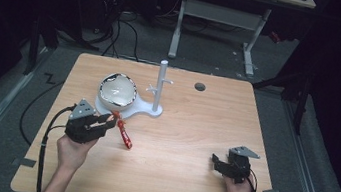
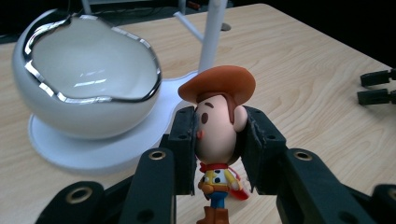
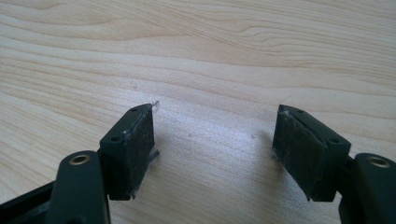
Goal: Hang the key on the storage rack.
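- Jaws of the left gripper [image 2: 218, 140] press on both sides of the cowboy figure's [image 2: 218, 135] head, one pad on each cheek, so the toy is clamped between them.
- Seen from the left gripper view, the figure stands upright in the grip, its brown hat above the pads and its yellow shirt, blue legs and brown boots hanging below them; whether the boots touch the table cannot be told.
- Behind the figure in that view sits a white bowl [image 2: 88, 77] with a wavy silver rim, tilted so its opening faces the camera.
- That bowl rests on a white base [image 2: 100, 154], from which a white post [image 2: 212, 32] with short pegs rises at the right.
- From the high view, the left gripper [image 1: 104, 123] is near the table's [image 1: 187, 179] left front part, just in front of the bowl [image 1: 118, 90] and base [image 1: 141, 108], with the post [image 1: 160, 84] to the right of the bowl.
- A red-orange piece [image 1: 123, 134] of the figure shows at the left gripper's tip in the high view, slanting down to the right.
- Right gripper [image 1: 219, 162] rests low at the table's right front, well apart from the bowl.
- Its jaws stand wide apart in the right gripper view [image 3: 212, 140], with bare wood between the pads.
- A small dark hole [image 1: 200, 86] lies in the tabletop behind and to the right of the post.
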A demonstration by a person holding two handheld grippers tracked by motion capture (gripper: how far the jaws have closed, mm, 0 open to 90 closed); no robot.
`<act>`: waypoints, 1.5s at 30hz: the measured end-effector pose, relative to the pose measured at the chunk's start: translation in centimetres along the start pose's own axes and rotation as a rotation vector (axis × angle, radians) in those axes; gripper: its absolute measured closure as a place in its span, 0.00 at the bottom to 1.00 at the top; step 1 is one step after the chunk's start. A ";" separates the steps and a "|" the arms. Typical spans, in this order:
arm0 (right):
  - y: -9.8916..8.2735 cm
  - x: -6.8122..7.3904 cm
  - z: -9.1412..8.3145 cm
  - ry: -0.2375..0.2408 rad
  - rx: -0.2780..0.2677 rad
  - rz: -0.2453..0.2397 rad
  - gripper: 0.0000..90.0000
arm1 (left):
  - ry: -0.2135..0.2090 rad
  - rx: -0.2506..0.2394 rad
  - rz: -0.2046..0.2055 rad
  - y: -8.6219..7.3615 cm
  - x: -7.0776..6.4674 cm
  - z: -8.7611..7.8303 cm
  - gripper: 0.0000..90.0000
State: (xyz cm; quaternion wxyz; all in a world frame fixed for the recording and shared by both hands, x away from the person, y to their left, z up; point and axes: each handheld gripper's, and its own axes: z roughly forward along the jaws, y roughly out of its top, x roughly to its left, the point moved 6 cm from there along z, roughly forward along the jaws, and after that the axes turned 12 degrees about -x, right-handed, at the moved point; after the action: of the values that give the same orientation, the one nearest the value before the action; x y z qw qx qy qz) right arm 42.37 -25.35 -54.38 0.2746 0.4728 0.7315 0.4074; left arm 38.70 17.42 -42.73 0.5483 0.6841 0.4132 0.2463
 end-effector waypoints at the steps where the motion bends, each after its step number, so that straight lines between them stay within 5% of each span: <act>1: 0.0 0.0 0.0 0.000 0.000 0.001 0.33 | -0.005 -0.004 0.006 0.6 -0.2 0.4 0.75; 21: 0.0 0.0 0.0 0.001 0.000 -0.001 0.33 | -0.031 -0.048 -0.006 5.3 0.0 3.7 0.75; 45: 0.0 0.0 0.0 0.004 0.001 -0.002 0.33 | -0.043 -0.036 -0.026 7.1 0.2 7.8 0.75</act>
State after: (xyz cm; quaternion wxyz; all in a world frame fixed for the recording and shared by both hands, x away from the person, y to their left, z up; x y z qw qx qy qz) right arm 42.32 -25.35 -54.38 0.2736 0.4712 0.7327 0.4077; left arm 47.07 12.93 -38.11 0.5725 0.6737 0.4056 0.2319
